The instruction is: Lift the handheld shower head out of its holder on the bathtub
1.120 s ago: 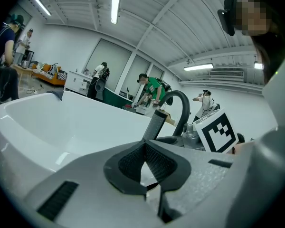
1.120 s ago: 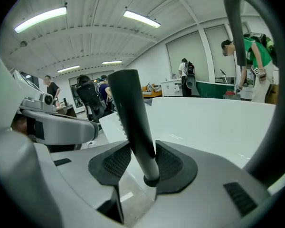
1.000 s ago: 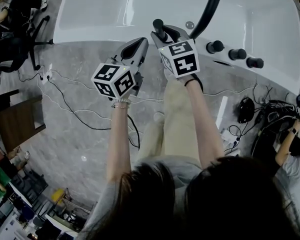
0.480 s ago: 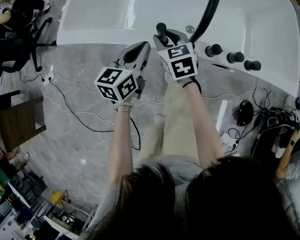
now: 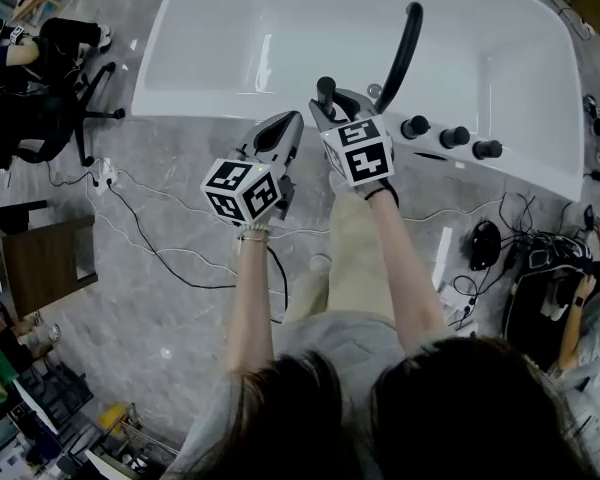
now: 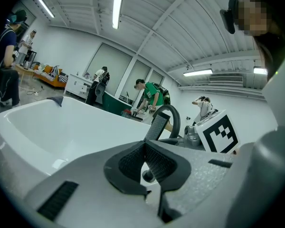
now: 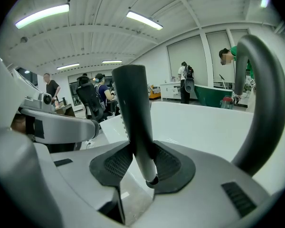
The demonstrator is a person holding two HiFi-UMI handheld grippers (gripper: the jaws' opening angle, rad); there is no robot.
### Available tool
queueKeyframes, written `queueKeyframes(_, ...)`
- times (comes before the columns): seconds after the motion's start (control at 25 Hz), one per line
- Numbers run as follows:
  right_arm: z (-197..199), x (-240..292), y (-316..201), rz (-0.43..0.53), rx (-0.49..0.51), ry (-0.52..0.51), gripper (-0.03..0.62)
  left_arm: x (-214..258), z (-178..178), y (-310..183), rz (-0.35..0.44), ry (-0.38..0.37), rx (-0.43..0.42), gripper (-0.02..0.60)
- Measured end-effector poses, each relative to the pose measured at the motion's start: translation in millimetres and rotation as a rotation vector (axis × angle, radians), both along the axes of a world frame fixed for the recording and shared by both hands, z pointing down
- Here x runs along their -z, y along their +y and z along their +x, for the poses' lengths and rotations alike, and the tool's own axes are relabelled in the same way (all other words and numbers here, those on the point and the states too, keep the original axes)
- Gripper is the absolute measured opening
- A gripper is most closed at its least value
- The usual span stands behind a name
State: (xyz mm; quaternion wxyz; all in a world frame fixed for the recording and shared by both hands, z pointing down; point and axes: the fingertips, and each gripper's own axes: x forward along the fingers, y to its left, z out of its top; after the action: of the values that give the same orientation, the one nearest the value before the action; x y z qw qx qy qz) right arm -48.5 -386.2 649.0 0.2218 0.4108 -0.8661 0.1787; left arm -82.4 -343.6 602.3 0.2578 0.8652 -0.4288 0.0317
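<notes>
A person leans over the near rim of a white bathtub, both forearms stretched forward side by side and a two-jaw gripper in each hand.

The right forearm runs straight out to the right gripper. That gripper tilts down toward the rim, beside a black arched spout and a row of three black knobs. Its jaws have just been closing and pinch the handheld shower head by its dark grey handle. The ribbed pads press on the handle from both sides. The handle stands nearly upright between them, its black-capped lower end hanging just under the pads, over the tub's rim. Seen from above, its top pokes up past the gripper's tips. It appears to be clear of its holder, though no view shows the holder plainly.

The left forearm reaches out parallel to the right. The left gripper sits just beside the right one, on its left, pointing at the same stretch of rim and only slightly downward. Its jaws are pressed together at the tips and hold nothing.

Black cables trail across the grey stone floor below the arms.
</notes>
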Motion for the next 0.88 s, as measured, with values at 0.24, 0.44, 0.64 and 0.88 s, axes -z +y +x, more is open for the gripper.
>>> queueKeyframes(0.24, 0, 25, 6, 0.017, 0.005, -0.009, 0.133, 23, -1, 2, 0.021, 0.008, -0.002, 0.006)
queueKeyframes(0.44, 2, 44, 11, 0.03, 0.004, -0.021, 0.133, 36, 0, 9, 0.029, 0.017, 0.002, 0.006)
queueKeyframes(0.64, 3, 68, 18, 0.045, 0.012, -0.045, 0.133, 51, 0, 18, 0.039, 0.026, 0.008, 0.006)
queueKeyframes(0.88, 9, 103, 28, 0.073, 0.023, -0.07, 0.133, 79, 2, 28, 0.068, 0.027, 0.015, 0.006)
